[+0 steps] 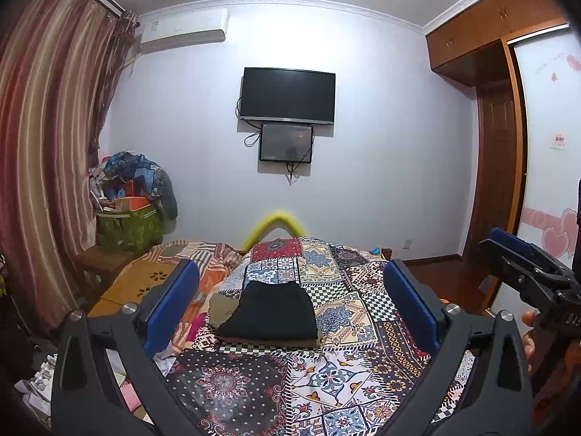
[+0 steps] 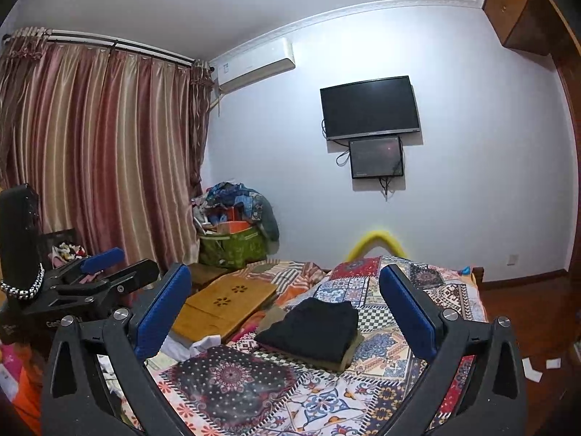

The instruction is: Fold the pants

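The black pants (image 1: pixel 270 309) lie folded into a compact rectangle on the bed, resting on top of another folded garment in olive-tan (image 1: pixel 222 309) whose edge shows at the left and along the front. Both sit on a patchwork bedspread (image 1: pixel 348 374) with bright tile and flower patterns. The left gripper (image 1: pixel 290 305) hangs over the near part of the bed with its jaws spread wide, the blue pads (image 1: pixel 170 301) standing to either side of the pile and well short of it, with nothing between them. The right gripper (image 2: pixel 285 312) is likewise spread wide and empty, its blue pads (image 2: pixel 163 312) framing the folded pants (image 2: pixel 312 327) from a little further to the right, without touching them. In the left wrist view the right gripper appears at the right edge, held by a hand (image 1: pixel 530 334); in the right wrist view the left gripper shows at the left edge, beside a wrist wearing a beaded bracelet (image 2: pixel 21 289). A wooden lap tray (image 2: pixel 225 305) lies on the left side of the bed, apart from the pile. On the far wall hang a dark television (image 1: pixel 288 96) and a smaller screen (image 1: pixel 286 143) just below it. An air conditioner (image 1: pixel 183 29) is mounted near the striped curtain (image 1: pixel 47 138), and a green bag (image 1: pixel 129 223) heaped with clothes stands in the corner.
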Demonstrator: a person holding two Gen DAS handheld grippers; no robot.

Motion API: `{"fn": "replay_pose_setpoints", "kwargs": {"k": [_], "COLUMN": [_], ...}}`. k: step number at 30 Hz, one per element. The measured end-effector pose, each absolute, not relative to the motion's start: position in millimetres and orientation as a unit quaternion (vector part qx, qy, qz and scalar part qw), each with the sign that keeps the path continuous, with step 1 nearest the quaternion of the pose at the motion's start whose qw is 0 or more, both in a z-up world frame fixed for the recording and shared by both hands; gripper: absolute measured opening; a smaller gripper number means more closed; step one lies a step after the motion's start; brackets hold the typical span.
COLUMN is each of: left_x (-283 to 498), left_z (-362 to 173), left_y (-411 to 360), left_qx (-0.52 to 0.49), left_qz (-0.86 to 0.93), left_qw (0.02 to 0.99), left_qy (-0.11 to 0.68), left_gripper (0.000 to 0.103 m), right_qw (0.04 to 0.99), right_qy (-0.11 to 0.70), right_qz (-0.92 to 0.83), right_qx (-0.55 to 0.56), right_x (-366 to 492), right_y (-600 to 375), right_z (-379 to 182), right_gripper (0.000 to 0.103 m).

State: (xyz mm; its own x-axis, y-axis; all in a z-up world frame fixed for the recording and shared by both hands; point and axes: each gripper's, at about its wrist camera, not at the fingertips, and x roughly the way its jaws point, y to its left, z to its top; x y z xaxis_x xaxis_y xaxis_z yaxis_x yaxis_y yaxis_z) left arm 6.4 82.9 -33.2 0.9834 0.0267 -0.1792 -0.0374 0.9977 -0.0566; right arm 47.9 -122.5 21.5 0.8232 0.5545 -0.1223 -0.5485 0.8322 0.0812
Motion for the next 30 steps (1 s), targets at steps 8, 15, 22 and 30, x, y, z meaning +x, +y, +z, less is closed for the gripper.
{"fn": "replay_pose_setpoints", "kwargs": {"k": [8,15,22,30], "left_x": [6.1,6.4,6.1,6.0], "left_z": [-32.2,-32.9,-32.5,-33.3], "left_y": [85.4,85.1,84.1,80.7], "left_qx": [-0.032,-0.031,-0.03,-0.029], "left_qz": [0.013,0.01,0.006,0.004], "left_qw": [0.995,0.995,0.996,0.996], "left_qy": [0.088,0.09,0.088,0.087], "left_gripper": [0.103,0.103,0.103,0.103], "right_qw": [0.955,0.956,0.956,0.956], "right_qy": [0.071,0.069,0.069,0.069], "right_qz": [0.287,0.286,0.284,0.283], "right_qx": [0.021,0.02,0.023,0.023], "right_x": [46.2,44.5,45.2,45.0], "right_y": [-124.1,-126.0,-126.7,-127.5], "right_z": [23.1,25.8,27.2,27.4], "right_gripper": [0.103,0.103,0.103,0.103]}}
